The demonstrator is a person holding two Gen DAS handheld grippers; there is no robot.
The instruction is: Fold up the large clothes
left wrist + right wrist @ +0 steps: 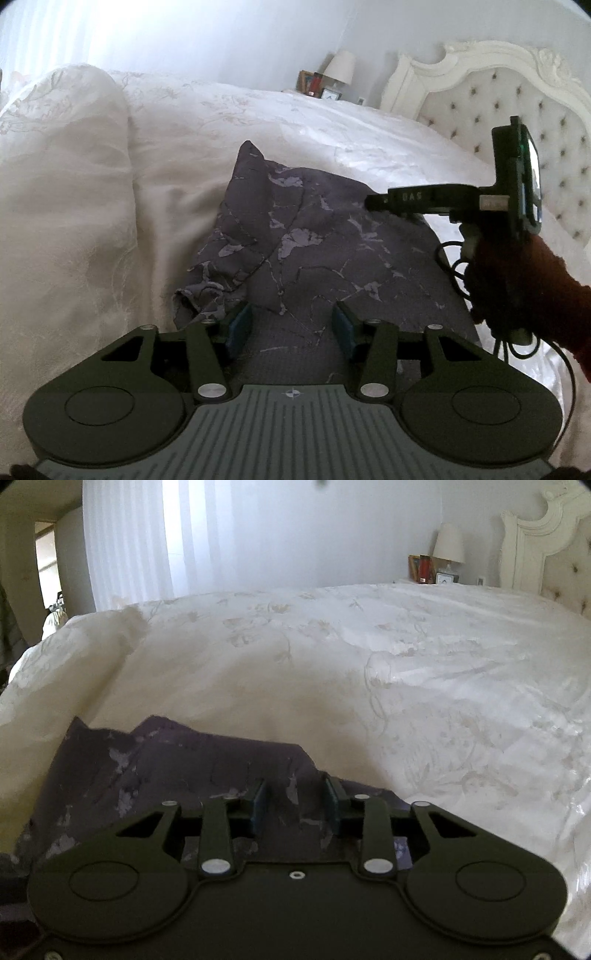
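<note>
We see dark floral garment (314,251) lying part-folded on bed (166,147). Left hand-held gripper (291,328) spread wide above it; right hand-held gripper (295,805) at 3 o'clock, narrower gap over garment edge, gripping nothing.

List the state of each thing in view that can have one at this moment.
Left gripper: open, over the garment.
Right gripper: open, over the garment's far edge.
Dark floral garment: lying on the bed, partly folded, rumpled at its left side.
Bedspread: spread out, wrinkled.
Lamp: looks unlit.

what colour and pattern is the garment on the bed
Dark purple-grey garment with a pale lilac floral print, clearest in the left wrist view.
</note>
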